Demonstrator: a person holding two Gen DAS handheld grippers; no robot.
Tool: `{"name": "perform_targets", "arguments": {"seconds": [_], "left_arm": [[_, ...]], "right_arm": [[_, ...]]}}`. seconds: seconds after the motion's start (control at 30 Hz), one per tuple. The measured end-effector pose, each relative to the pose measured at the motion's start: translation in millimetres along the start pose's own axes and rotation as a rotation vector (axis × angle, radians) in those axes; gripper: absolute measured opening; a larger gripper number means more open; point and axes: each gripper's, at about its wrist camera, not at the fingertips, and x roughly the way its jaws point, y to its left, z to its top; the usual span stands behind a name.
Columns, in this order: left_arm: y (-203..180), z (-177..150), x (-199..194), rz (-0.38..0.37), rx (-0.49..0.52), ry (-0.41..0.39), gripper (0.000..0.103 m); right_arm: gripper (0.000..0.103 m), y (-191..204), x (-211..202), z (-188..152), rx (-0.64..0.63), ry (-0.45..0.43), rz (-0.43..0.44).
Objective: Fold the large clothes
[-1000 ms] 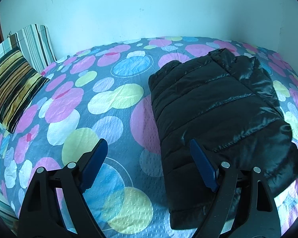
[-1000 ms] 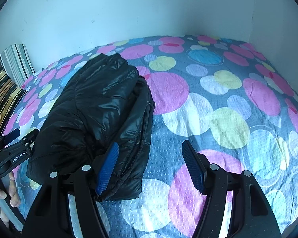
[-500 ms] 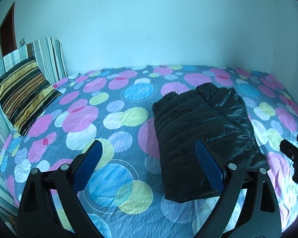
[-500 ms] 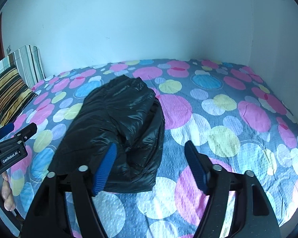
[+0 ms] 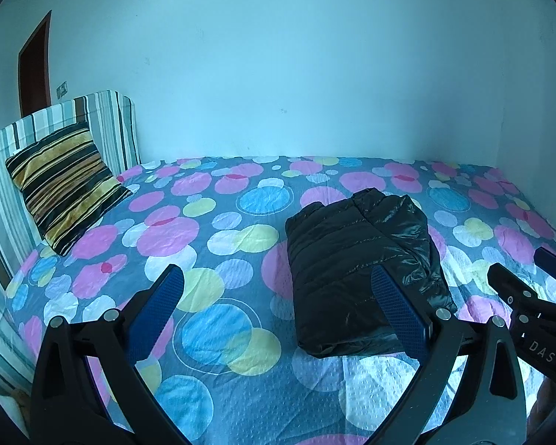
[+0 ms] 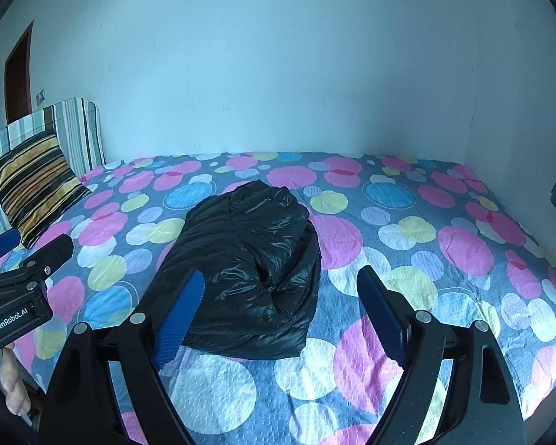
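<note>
A black puffer jacket (image 5: 359, 270) lies folded into a compact bundle on the bed; it also shows in the right wrist view (image 6: 248, 267). My left gripper (image 5: 278, 278) is open and empty, held back above the bed's near edge, with the jacket behind its right finger. My right gripper (image 6: 281, 282) is open and empty, also held back from the jacket, which lies behind its left finger. Each gripper shows at the edge of the other's view.
The bed has a sheet with coloured circles (image 5: 218, 244). A striped cushion (image 5: 63, 178) leans on a striped headboard (image 5: 107, 126) at the left. Walls close the far side and the right. A dark door (image 5: 33, 66) is at far left.
Both grippers have pulled back and up from the jacket, so more of the bed and wall shows. The jacket has stayed folded in place.
</note>
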Motion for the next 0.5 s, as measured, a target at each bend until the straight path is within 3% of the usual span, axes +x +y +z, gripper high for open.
{"name": "perform_targets", "arguments": {"seconds": [0.5], "left_arm": [[-3,-2,-24,0.004,-0.005,-0.030,0.101]], "right_arm": [[0.083,2,-23,-3,0.005,-0.048,0.014]]}}
